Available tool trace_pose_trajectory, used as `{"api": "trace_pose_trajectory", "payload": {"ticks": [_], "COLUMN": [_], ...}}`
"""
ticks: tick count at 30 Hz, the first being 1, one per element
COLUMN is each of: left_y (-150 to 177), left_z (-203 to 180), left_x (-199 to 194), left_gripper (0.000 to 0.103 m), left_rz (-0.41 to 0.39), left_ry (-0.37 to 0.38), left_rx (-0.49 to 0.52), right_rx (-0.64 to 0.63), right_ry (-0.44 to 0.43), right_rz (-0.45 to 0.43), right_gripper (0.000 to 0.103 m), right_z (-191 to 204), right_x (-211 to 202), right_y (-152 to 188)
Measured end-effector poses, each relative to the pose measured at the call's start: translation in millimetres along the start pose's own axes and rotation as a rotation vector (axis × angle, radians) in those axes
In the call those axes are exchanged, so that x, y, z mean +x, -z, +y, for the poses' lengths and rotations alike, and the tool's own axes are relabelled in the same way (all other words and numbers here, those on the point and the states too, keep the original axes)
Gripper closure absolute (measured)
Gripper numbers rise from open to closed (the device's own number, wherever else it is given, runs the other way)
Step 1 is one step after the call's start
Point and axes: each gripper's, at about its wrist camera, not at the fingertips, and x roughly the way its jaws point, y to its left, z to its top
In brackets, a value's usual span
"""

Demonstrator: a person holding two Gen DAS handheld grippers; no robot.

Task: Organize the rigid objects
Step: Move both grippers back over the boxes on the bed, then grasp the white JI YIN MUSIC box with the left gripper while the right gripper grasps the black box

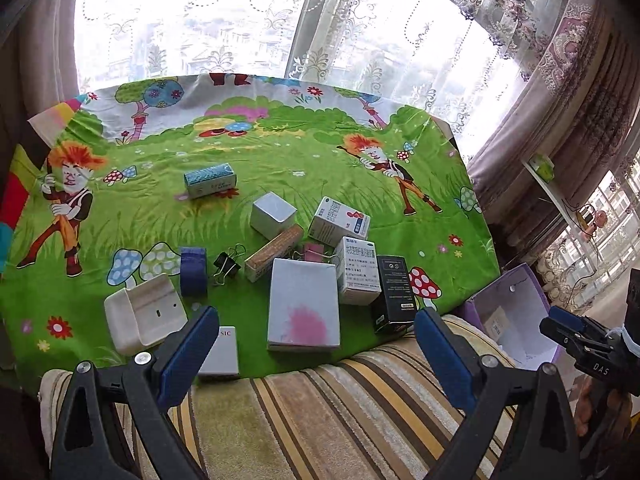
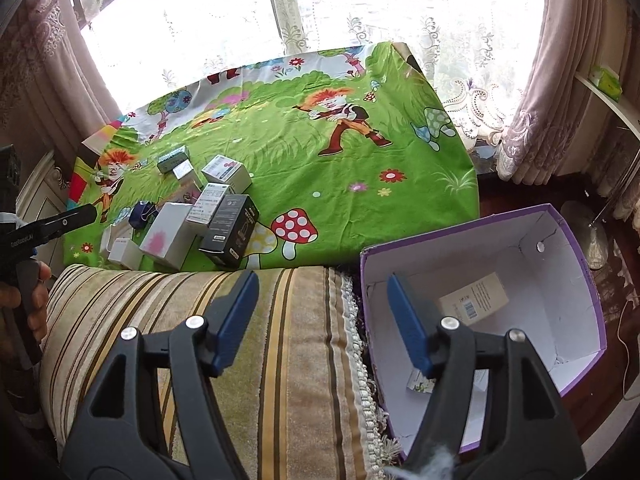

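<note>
Two blue pads of the left gripper (image 1: pixel 316 344) stood far apart in the left wrist view, and nothing was between them. They hung over the striped cushion (image 1: pixel 340 408), right at the near edge of the green cartoon cloth (image 1: pixel 280 152). A bunch of little things lay close together on the cloth near that edge: a white box with a pink smudge (image 1: pixel 303 309), a black box (image 1: pixel 394 293), a white medicine box (image 1: pixel 357 275) touching the black one, a brown box (image 1: pixel 274 253), a grey cube box (image 1: pixel 273 213), a black binder clip (image 1: pixel 227 264), a blue roll of tape (image 1: pixel 193 271) and a white plastic case (image 1: pixel 145 312). One blue box (image 1: pixel 210 180) lay apart, farther back. The far half of the cloth was bare, so there was lots of room there. The purple box (image 1: pixel 514 312) sat past the cloth's right corner, and the right gripper (image 1: pixel 568 328) showed beside it.

In the right wrist view, the right gripper (image 2: pixel 322 320) also had its pads apart, about half way, and it held nothing. One pad was over the cushion (image 2: pixel 280 340) and the other over the rim of the purple box (image 2: pixel 576 280). That box was open on top, with a flat carton (image 2: pixel 474 298) lying inside and much white floor left. The pile of boxes (image 2: pixel 192 216) sat at the left, near the left gripper (image 2: pixel 60 220) and the hand (image 2: pixel 34 300).
</note>
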Motion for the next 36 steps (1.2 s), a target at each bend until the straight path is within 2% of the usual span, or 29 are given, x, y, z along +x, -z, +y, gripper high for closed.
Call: {"api": "trace_pose_trajectory", "payload": {"ticks": [7,15,19,21,23,25,32,36], "left_y": [2.8,13.3,17.3,20.7,24.3,26.7,31.5,33.6], "left_z": [40.5,59.1,57.4,56.8,58.9,61.5,60.9,63.1], "left_x": [13.0,33.3,43.7,52.0,59.2,63.9,71.5,82.1], "left_gripper": [0.005,0.007,0.009,0.013,0.025,0.029,0.030,0.039], "left_rz": [0.052,0.135,0.175,0.207,0.236,0.258,0.284,0.316], "left_ry": [-0.053,-0.102,-0.119,-0.134,-0.145,-0.144,-0.153,-0.161], "left_rx": [-0.087,-0.127,-0.104,-0.096,-0.103,-0.114,-0.106,-0.108], "right_rx": [-0.061,-0.113,-0.149,-0.164,-0.170,-0.180,-0.203,-0.199], "right_ry": [-0.022,-0.046,-0.045,-0.045,-0.043,-0.046,-0.012,0.010], "right_rz": [0.014,0.059,0.106,0.136,0.168,0.196,0.254,0.288], "right_gripper": [0.030,0.027,0.027,0.027,0.027,0.027,0.027,0.027], "right_z": [33.8,73.8,92.6,100.9,106.9,112.3,127.2,128.9], "right_x": [14.5,44.0,65.1,77.8,90.0,101.1,134.0,151.4], "right_y": [-19.3,-37.3,-40.8,-40.7,-40.0,-39.7,-40.1,-41.1]}}
